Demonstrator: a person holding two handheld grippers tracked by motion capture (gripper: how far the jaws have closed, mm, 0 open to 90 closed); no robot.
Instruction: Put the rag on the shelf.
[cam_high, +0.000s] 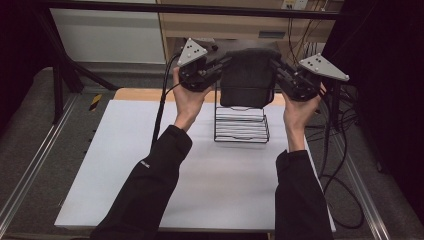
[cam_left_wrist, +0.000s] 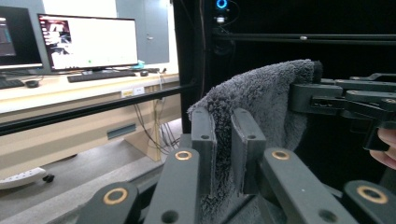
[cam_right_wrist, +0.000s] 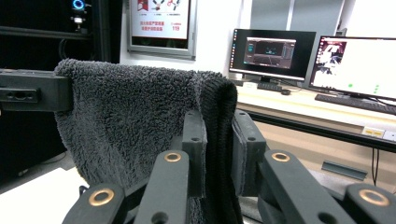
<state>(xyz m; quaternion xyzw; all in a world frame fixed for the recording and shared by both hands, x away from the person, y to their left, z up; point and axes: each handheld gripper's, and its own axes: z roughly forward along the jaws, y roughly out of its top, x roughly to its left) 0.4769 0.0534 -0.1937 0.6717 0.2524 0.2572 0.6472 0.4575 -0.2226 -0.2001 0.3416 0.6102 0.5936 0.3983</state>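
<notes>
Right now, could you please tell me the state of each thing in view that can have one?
Grey towel: folded, held up in the air between both grippers, above the rack.
Left gripper: shut on the towel's edge.
Right gripper: shut on the towel's other edge.
Wire rack: upright on the table, with no towel on it.
Monitor: switched on.

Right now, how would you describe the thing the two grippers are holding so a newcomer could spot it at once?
Start at the white table top and find the black wire rack near its far edge. Above the rack hangs a dark grey fluffy towel, stretched between the left gripper and the right gripper, each shut on an upper corner. It is the one soft, fuzzy thing among hard metal parts.
</notes>
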